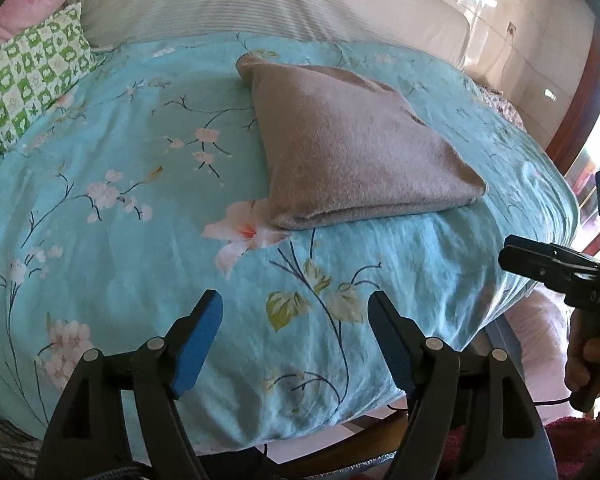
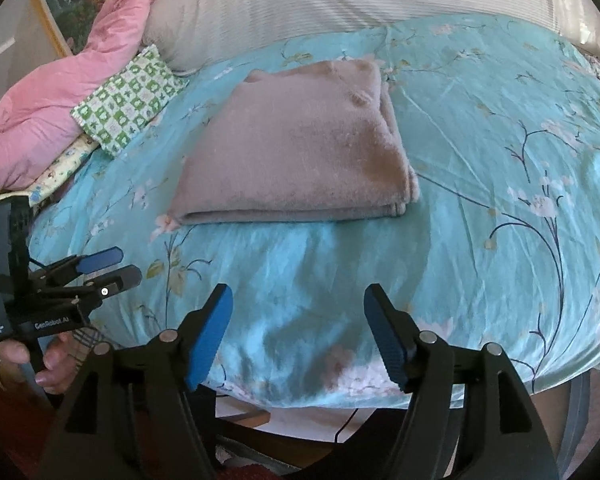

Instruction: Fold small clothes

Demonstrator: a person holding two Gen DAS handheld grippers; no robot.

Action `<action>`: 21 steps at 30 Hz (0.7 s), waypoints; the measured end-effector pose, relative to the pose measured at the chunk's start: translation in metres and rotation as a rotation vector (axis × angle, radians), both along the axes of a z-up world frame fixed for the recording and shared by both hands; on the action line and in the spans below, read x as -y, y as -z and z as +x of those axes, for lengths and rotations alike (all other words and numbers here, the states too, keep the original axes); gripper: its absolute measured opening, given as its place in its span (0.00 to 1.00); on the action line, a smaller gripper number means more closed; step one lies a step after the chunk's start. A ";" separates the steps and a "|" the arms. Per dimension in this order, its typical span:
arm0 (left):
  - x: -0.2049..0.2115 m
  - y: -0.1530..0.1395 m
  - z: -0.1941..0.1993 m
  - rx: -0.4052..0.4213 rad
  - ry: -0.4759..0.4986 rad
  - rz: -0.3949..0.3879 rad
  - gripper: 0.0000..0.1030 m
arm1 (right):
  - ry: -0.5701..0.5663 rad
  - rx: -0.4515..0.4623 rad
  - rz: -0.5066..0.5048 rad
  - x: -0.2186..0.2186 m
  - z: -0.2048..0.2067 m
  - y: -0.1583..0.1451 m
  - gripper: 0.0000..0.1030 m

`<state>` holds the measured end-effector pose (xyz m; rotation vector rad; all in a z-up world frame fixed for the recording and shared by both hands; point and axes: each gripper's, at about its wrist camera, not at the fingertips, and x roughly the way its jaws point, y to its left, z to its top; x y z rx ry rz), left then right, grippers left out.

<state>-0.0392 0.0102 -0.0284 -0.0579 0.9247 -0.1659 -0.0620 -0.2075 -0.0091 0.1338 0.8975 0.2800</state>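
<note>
Folded grey garment (image 2: 296, 144) flat on bed (image 2: 480, 208); fold judged complete. Left gripper (image 1: 296, 320) and right gripper (image 2: 298, 312) fingers wide, empty. Next: fetch another item.

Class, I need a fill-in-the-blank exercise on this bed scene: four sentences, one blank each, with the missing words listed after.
1. The grey-brown garment lying on the floral bedspread is already ____.
2. The left gripper has its jaws ____.
3. The right gripper is holding ____.
4. The small pillow beside the pink quilt is checked white and ____.

Missing words: folded; open; nothing; green
</note>
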 end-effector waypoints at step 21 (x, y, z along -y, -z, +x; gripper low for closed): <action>0.014 -0.037 0.060 0.077 -0.045 0.062 0.82 | 0.057 0.071 -0.013 0.004 0.053 -0.031 0.83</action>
